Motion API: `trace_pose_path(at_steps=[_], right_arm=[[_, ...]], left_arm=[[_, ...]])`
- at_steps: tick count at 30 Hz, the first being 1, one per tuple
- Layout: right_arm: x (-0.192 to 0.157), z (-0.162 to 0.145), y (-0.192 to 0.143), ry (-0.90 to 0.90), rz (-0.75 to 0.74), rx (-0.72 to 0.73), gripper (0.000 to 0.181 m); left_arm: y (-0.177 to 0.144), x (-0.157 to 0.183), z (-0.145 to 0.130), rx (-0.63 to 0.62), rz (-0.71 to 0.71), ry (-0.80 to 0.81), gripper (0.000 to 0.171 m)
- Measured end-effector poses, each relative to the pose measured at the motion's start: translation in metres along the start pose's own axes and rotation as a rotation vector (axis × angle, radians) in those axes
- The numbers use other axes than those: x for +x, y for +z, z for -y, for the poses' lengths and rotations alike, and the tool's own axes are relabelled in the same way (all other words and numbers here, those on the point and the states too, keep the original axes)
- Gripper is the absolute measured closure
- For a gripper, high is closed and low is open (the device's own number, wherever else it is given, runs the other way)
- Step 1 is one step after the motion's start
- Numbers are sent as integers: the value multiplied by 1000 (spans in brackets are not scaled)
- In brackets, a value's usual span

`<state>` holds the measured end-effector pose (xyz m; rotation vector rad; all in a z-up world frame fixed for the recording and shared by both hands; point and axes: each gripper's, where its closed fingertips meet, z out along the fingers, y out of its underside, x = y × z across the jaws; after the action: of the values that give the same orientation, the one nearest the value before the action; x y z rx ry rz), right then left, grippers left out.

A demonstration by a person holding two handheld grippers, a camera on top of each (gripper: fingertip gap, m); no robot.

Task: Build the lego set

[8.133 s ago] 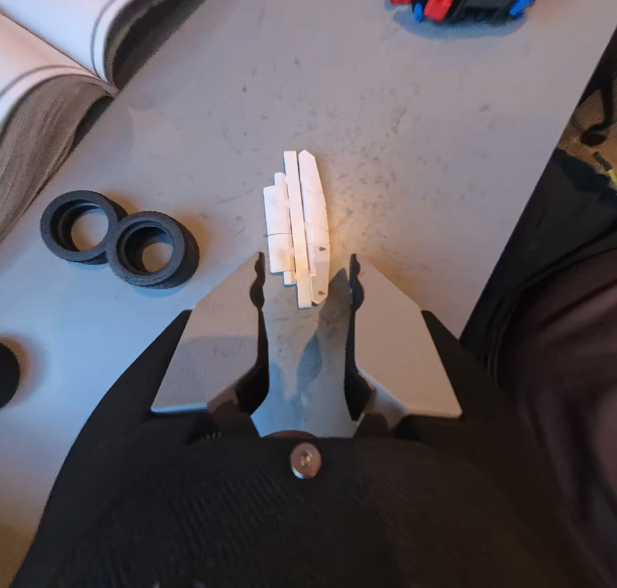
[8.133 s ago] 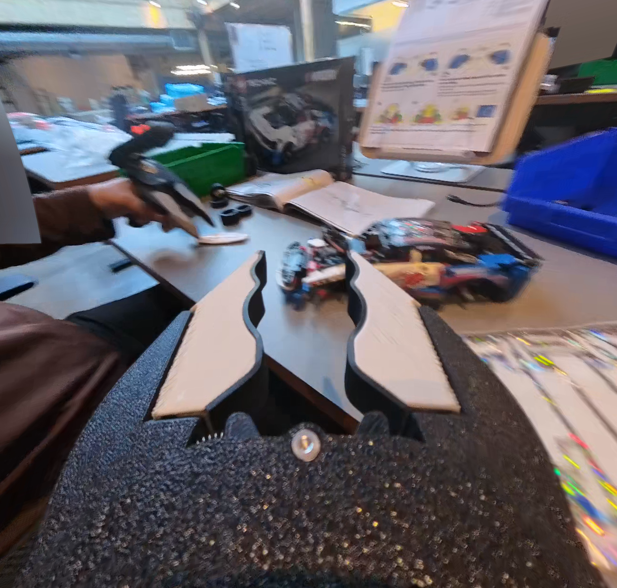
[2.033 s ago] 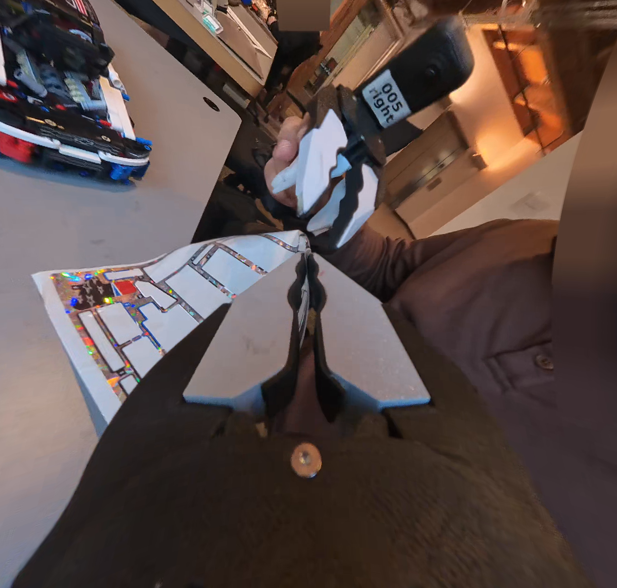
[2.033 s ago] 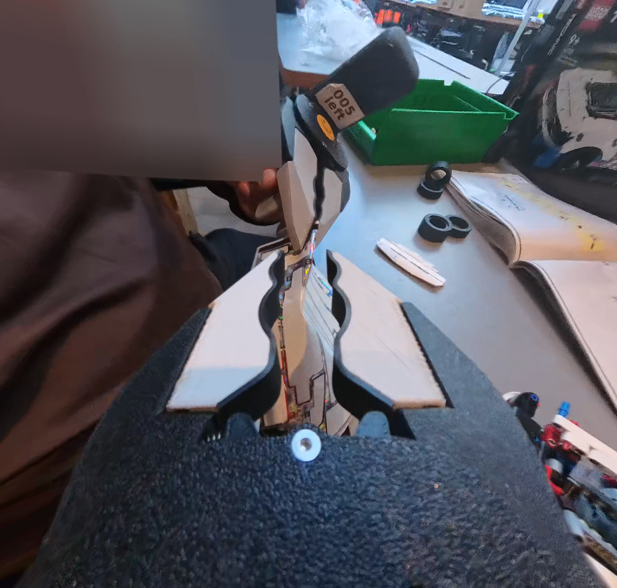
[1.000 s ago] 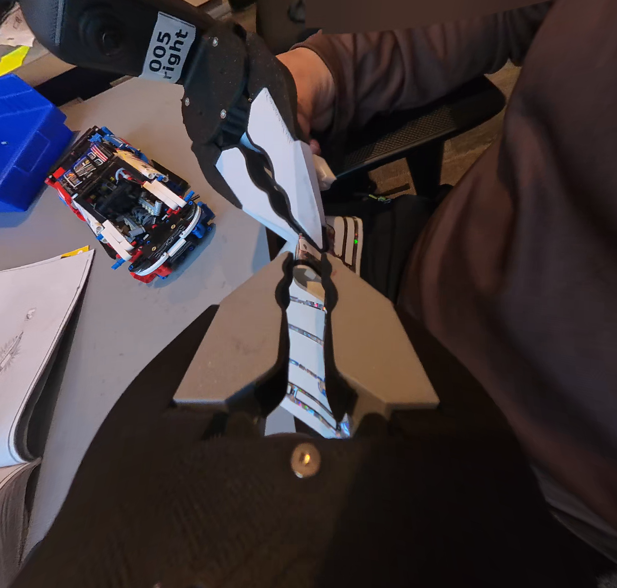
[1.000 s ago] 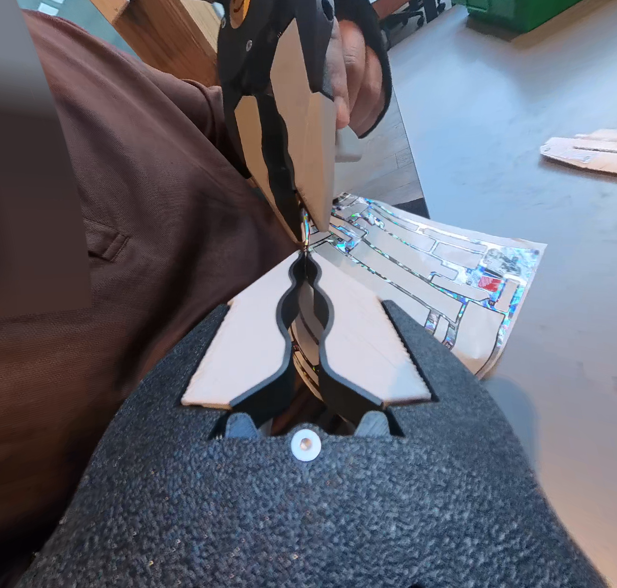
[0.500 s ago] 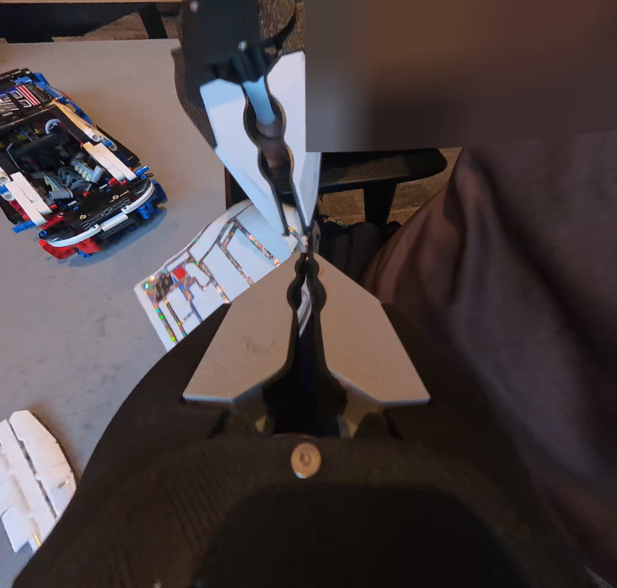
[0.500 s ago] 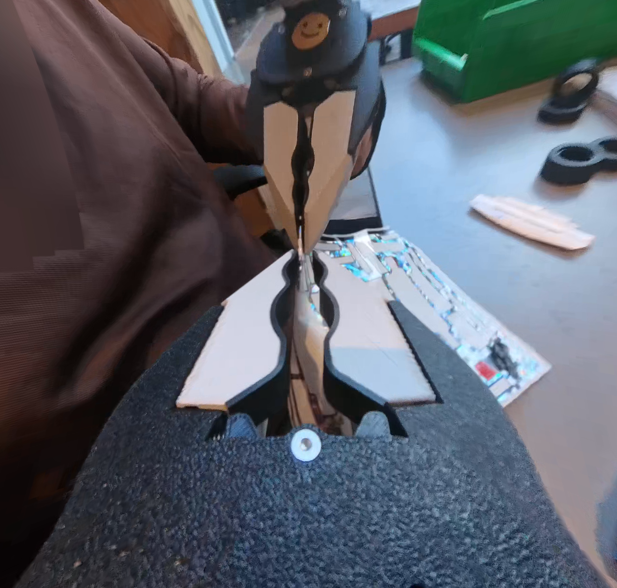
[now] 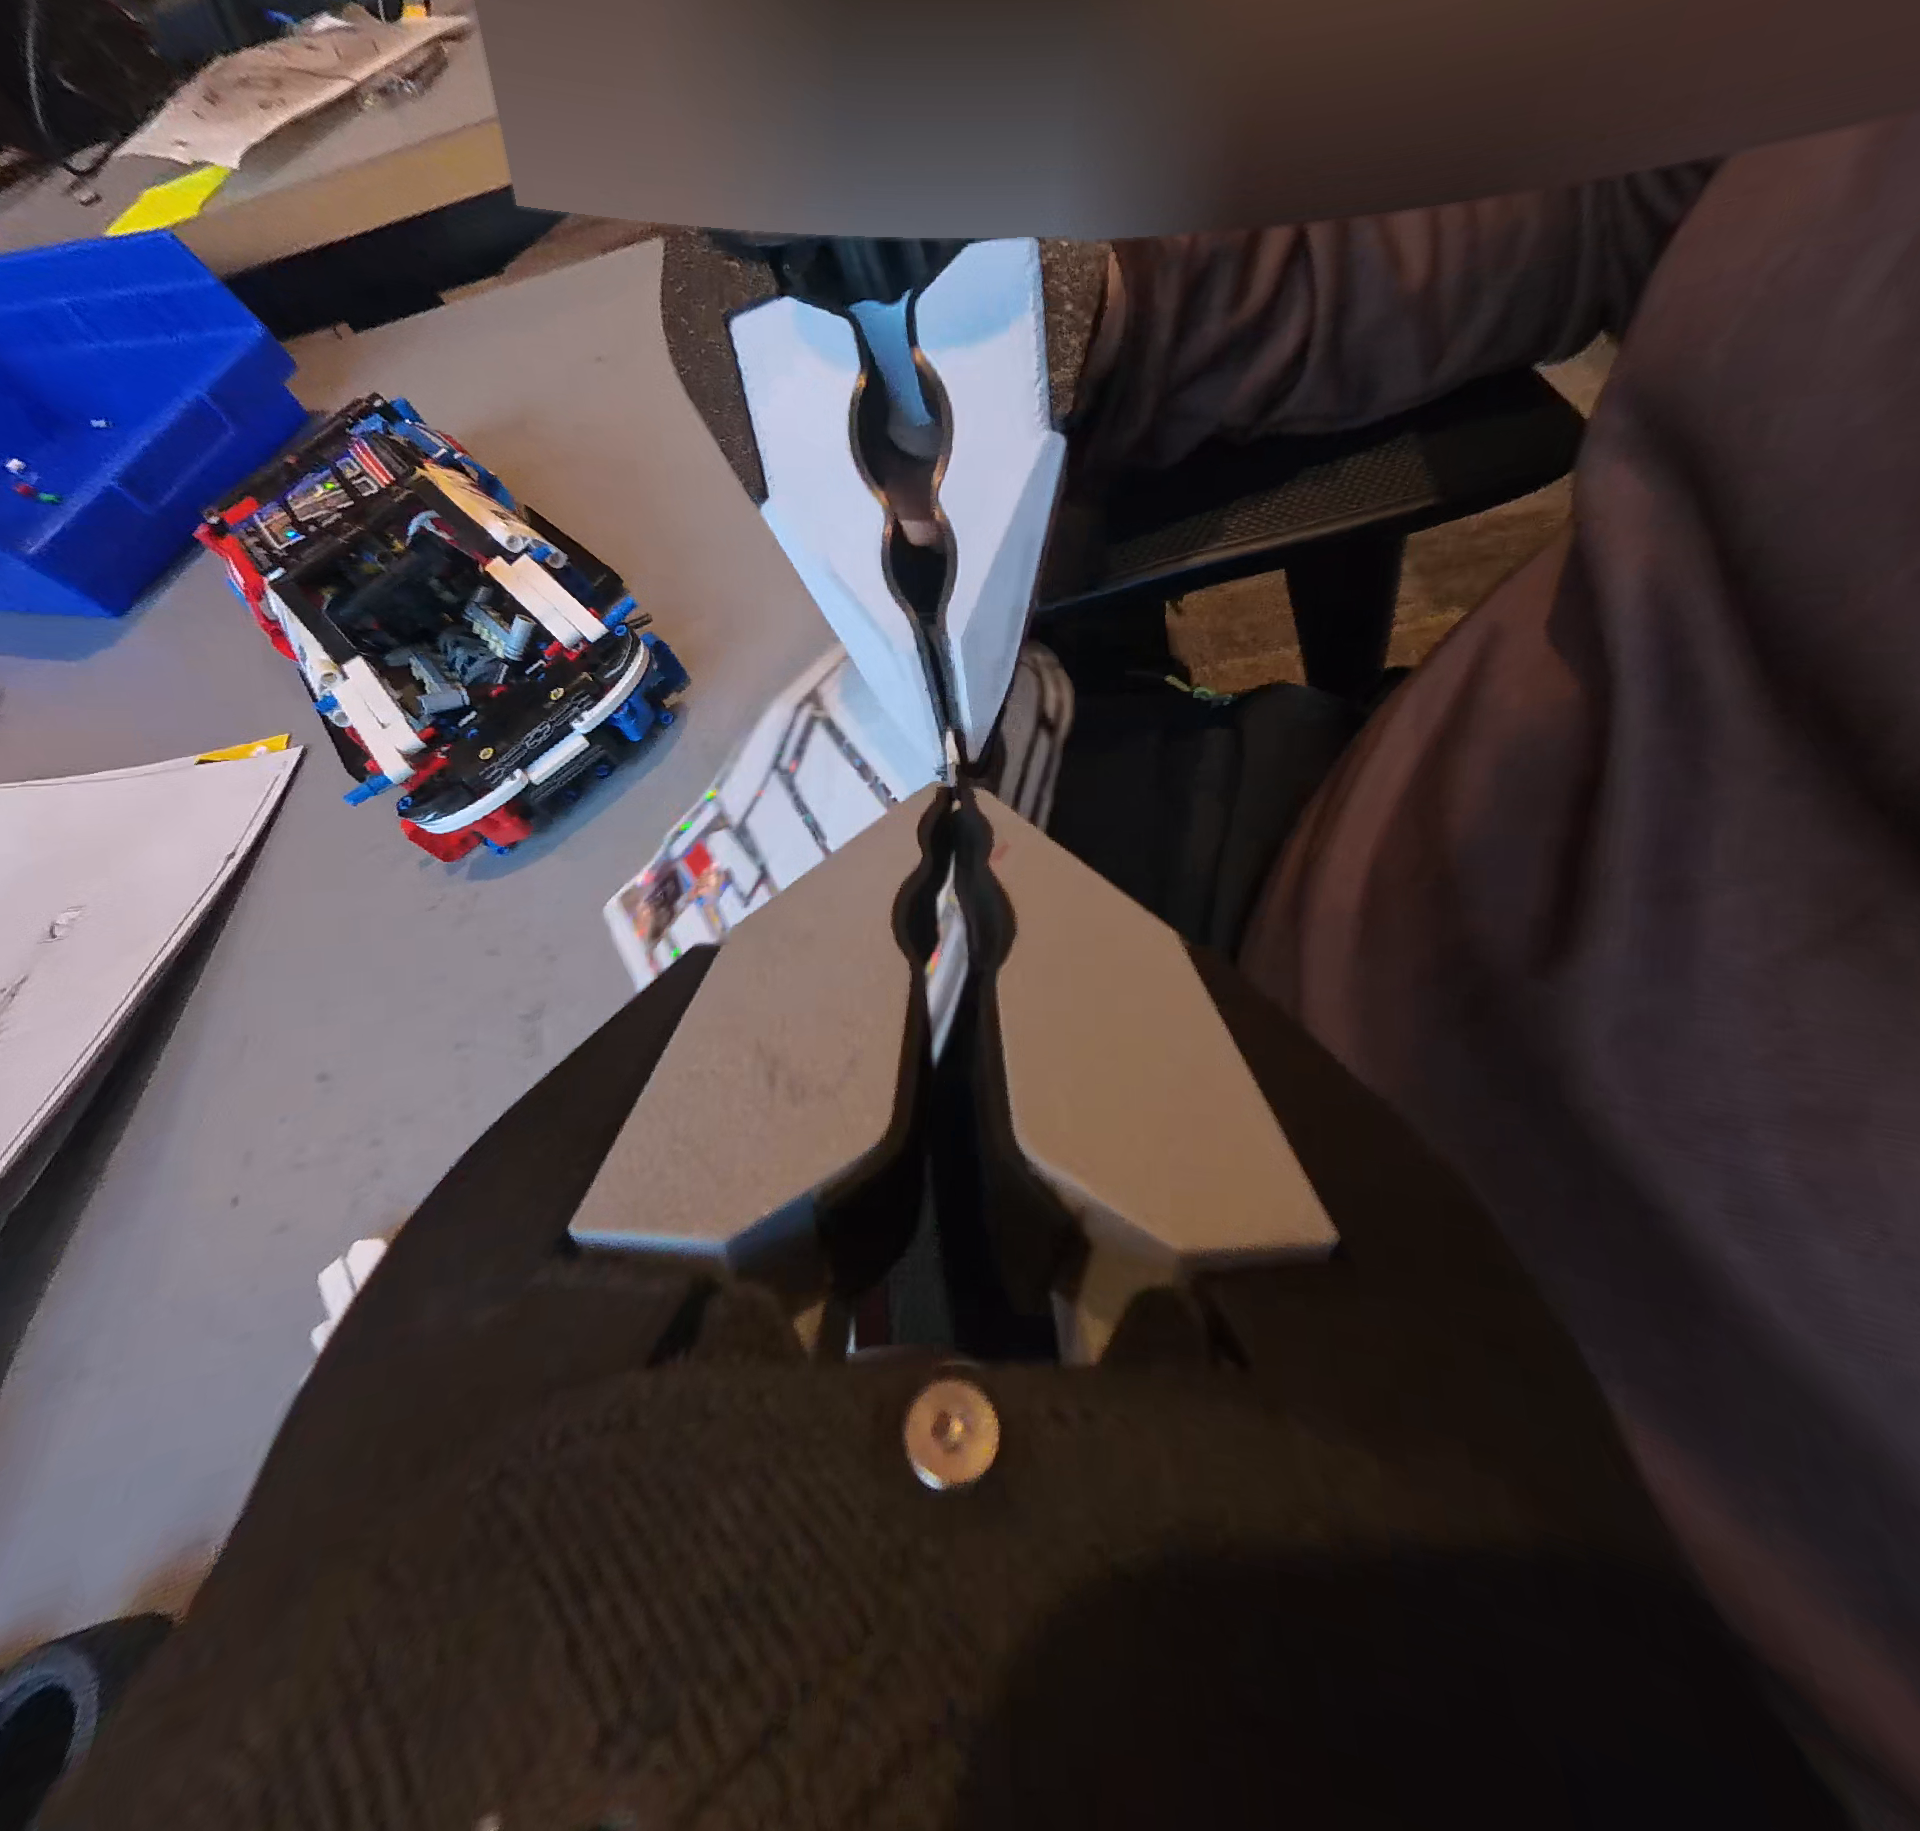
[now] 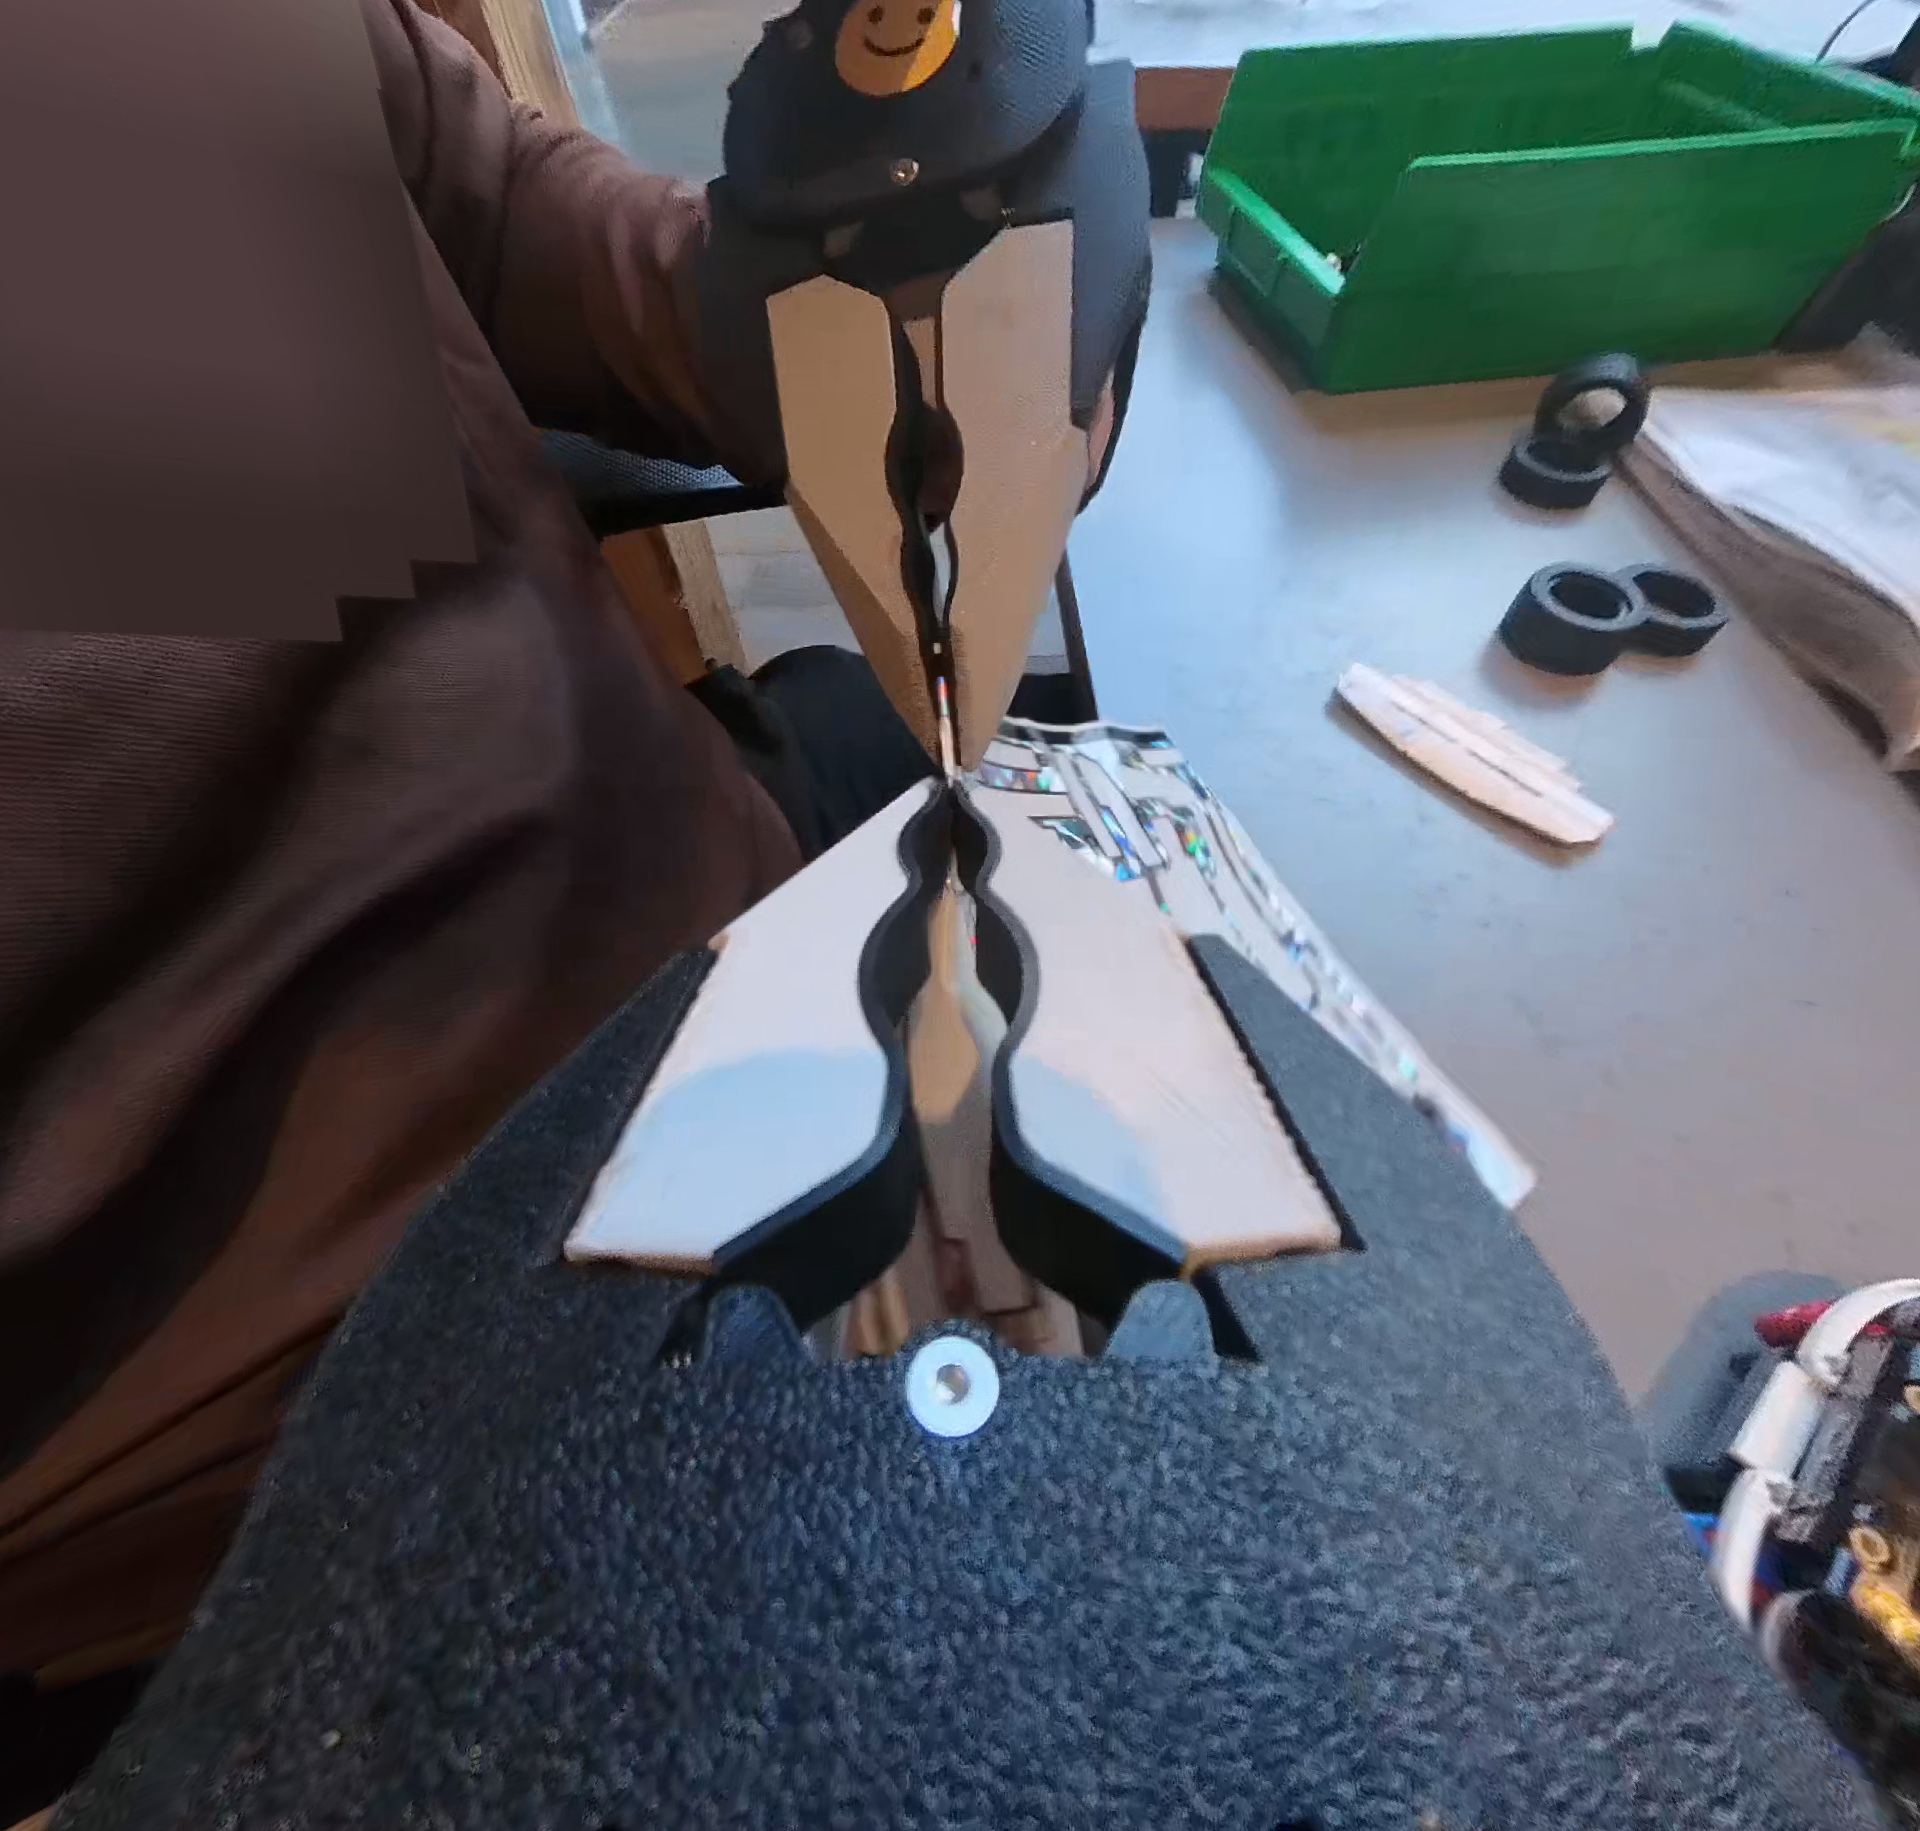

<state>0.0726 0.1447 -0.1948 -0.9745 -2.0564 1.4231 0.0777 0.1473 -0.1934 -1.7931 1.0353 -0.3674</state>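
Observation:
A holographic sticker sheet [image 9: 758, 825] lies at the table's near edge, with its near edge lifted; it also shows in the right wrist view [image 10: 1195, 867]. My left gripper [image 9: 951, 805] is shut on that edge. My right gripper [image 10: 951, 794] is shut on the same edge, facing the left one tip to tip. The right gripper shows opposite in the left wrist view [image 9: 951, 742], and the left gripper in the right wrist view [image 10: 948, 732]. The part-built lego car [image 9: 447, 628] stands on the grey table. A white curved panel [image 10: 1465, 753] lies beyond the sheet.
Black tyres [image 10: 1610, 618] and further ones [image 10: 1579, 431] lie by an open booklet [image 10: 1787, 534]. A green bin [image 10: 1558, 223] stands at the back, a blue bin [image 9: 104, 410] beside the car. The person's brown-sleeved body and a chair are close behind the grippers. The tips of both grippers are at nearly the same place. The part-built lego car [image 9: 447, 628] is about 30 centimetres from both grippers' fingertips.
Both grippers were open over the table at first. They have since shut on the sticker sheet's edge and turned to face each other. In the last half second they hold almost still.

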Motion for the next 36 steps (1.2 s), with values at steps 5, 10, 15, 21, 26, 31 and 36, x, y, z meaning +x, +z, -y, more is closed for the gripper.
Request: trace_pose_path(at_steps=[5,10,15,21,26,31,36], right_arm=[[-2,22,-8,-52,-32,108,181],[-7,26,-6,101,75,132,181],[-9,22,-5,236,185,138,181],[-12,24,-7,330,273,171,181],[-11,27,-12,357,307,207,181],[4,17,-11,255,142,139,181],[11,6,-6,101,-31,35,178]], left_arm=[[-13,-2,26,257,-45,-228,171],[-16,0,27,305,-95,-272,171],[-12,-2,22,155,-76,-195,154],[-12,3,26,131,-102,-130,171],[-9,-1,32,189,-157,-372,171],[-4,-11,23,272,-231,-798,171],[0,-14,10,216,-172,-788,171]])
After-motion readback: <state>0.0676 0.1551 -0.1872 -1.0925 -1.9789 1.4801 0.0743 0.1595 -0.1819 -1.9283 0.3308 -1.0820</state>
